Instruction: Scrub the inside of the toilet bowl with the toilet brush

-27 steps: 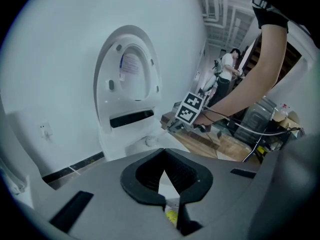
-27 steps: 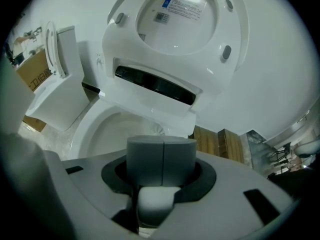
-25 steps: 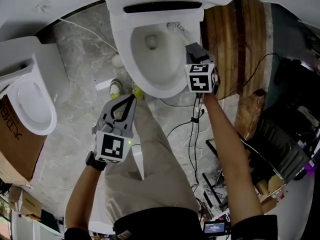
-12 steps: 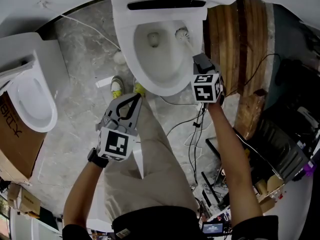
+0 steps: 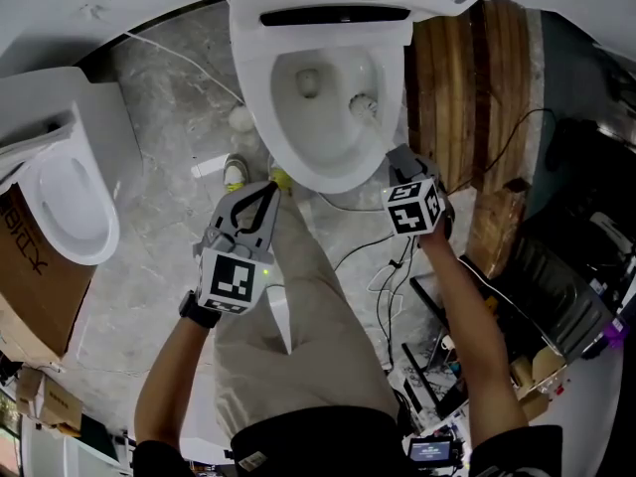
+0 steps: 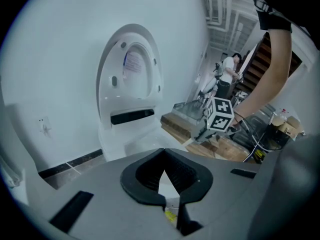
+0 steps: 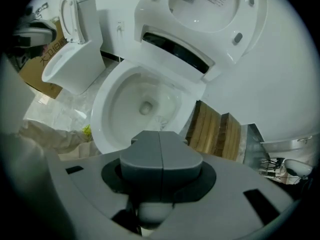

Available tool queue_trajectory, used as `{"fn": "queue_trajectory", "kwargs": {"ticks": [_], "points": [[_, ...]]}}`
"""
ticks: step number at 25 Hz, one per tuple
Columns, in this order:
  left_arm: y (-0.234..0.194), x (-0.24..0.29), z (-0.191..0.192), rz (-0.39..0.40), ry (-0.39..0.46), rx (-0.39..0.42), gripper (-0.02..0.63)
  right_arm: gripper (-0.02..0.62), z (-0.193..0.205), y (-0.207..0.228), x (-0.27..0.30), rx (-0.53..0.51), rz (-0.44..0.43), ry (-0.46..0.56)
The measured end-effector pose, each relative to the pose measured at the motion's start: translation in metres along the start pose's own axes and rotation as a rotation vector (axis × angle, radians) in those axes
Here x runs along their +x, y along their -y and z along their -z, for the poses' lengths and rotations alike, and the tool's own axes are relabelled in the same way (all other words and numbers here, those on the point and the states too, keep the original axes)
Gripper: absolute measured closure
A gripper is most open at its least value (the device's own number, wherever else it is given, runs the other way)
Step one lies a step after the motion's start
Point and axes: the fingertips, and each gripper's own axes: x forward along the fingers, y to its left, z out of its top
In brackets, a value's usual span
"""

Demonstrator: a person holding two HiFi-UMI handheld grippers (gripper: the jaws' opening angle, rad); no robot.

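The white toilet bowl [image 5: 298, 172] stands open at the top of the head view, seat and lid [image 7: 210, 9] raised. My right gripper [image 5: 397, 155] hovers over the bowl's near right rim, shut on the white handle of the toilet brush. The brush head [image 5: 363, 104] rests against the right inner wall, beside the drain [image 5: 308, 82]. In the right gripper view the jaws [image 7: 160, 151] are pressed together, with the bristles [image 7: 161, 121] showing just beyond them. My left gripper [image 5: 266, 189] stays shut and holds nothing, in front of the bowl's near rim; in the left gripper view [image 6: 164, 154] it points toward the toilet [image 6: 130, 129].
A second white toilet [image 5: 60, 197] and a cardboard box [image 5: 30, 286] stand at the left. Wooden planks [image 5: 477, 97] lie right of the bowl. Cables [image 5: 388, 266] trail over the marble floor, with dark equipment [image 5: 566, 286] at the right. The person's legs and yellow shoes [image 5: 234, 172] are before the bowl.
The brush head has slid from the back right of the bowl down the right wall toward the front, with my right gripper drawing back. The left gripper has barely moved.
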Motion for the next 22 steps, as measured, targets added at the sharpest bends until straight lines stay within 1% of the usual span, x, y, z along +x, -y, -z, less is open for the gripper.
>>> {"fn": "queue_trajectory", "kwargs": {"ticks": [5,10,14,19,22], "points": [[-0.001,-0.004,-0.005,-0.016,0.008,-0.005,0.588,0.437,0.016,-0.02,-0.01,-0.012,-0.065,-0.057],[0.0,-0.003,-0.005,-0.006,0.008,0.002,0.588,0.437,0.025,-0.042,-0.02,-0.017,-0.12,-0.095],[0.002,0.0,-0.005,-0.004,0.005,0.004,0.588,0.437,0.025,-0.058,-0.021,-0.014,-0.168,-0.099],[0.009,0.005,-0.002,0.007,-0.013,0.0,0.588,0.437,0.027,-0.072,-0.025,0.035,-0.23,-0.102],[0.009,0.007,-0.002,0.009,-0.016,-0.001,0.588,0.437,0.02,-0.08,-0.024,0.042,-0.255,-0.091]]}}
